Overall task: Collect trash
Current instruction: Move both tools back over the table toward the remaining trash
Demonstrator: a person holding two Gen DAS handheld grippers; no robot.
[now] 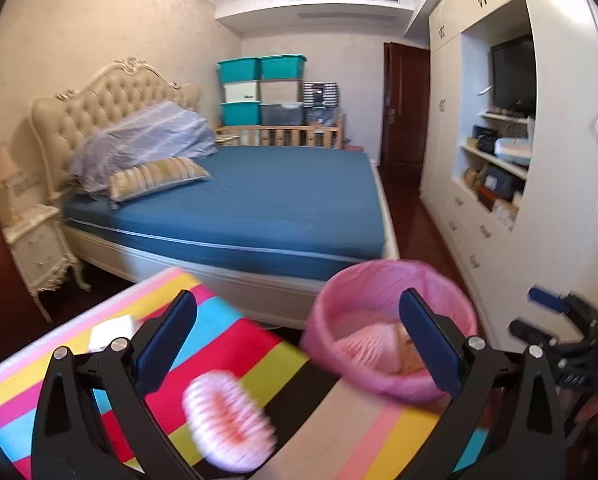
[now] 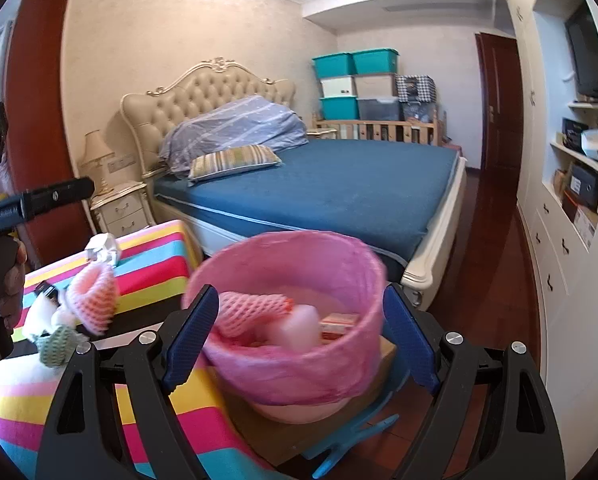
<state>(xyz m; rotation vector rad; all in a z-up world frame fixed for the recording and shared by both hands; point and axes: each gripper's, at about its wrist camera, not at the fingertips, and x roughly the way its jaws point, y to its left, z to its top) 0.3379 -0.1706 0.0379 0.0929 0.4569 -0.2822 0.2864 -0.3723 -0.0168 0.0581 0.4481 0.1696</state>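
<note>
On the striped table lie a pink foam net and other scraps. The left claw, spread and empty, hovers above them. Next pick needs closing on the net. The pink-lined bin sits beyond the right claw, also spread.

Left wrist view: looks fwd along its own fingers, low over the striped tabletop near its right edge, facing the bed; pink-lined bin close, right of centre. Right wrist view: set further right, bin dead ahead and very near, tabletop at left. Shared: bin, tabletop's far corner, bed, wardrobe wall. Each view catches the other gripper at its frame edge.
</note>
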